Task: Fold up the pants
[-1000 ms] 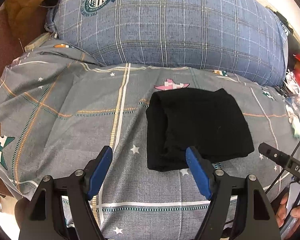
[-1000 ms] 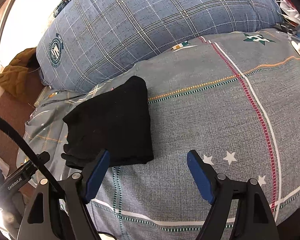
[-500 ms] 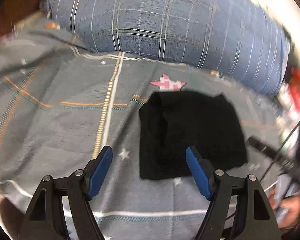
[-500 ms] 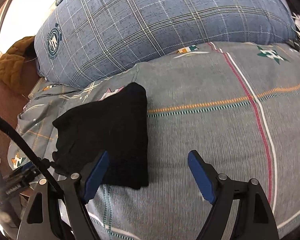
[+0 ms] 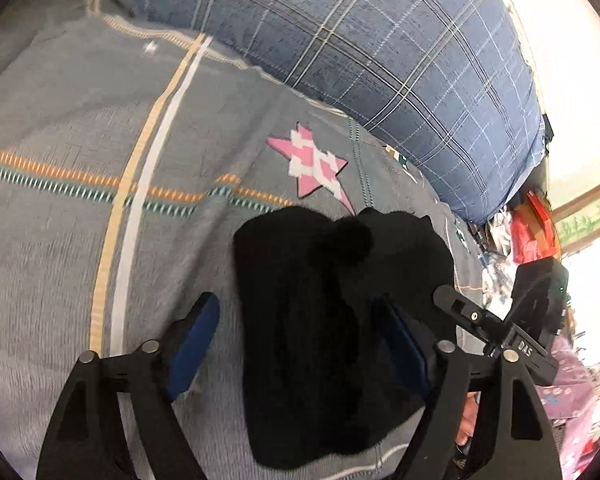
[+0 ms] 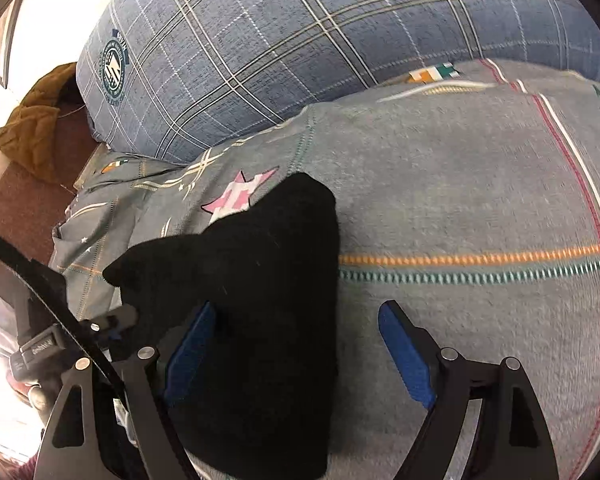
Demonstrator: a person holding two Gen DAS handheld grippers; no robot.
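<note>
The black pants (image 5: 332, 320) lie folded into a thick bundle on the grey patterned bedsheet (image 5: 80, 240). My left gripper (image 5: 300, 340) is open, with its jaws astride the bundle's left edge. In the right wrist view the pants (image 6: 260, 300) lie at the lower left. My right gripper (image 6: 296, 344) is open, astride the bundle's right edge: its left finger (image 6: 188, 348) is over the cloth and its right finger (image 6: 404, 348) over bare sheet.
A large blue plaid pillow (image 5: 380, 60) lies along the far side of the bed and also shows in the right wrist view (image 6: 300, 40). A brown garment (image 6: 36, 120) lies at the far left. Colourful clutter (image 5: 532, 232) sits beyond the bed's right end.
Both grippers have moved forward and down onto the folded pants, which now fill the space between the jaws. The bundle's top edge looks bunched.
</note>
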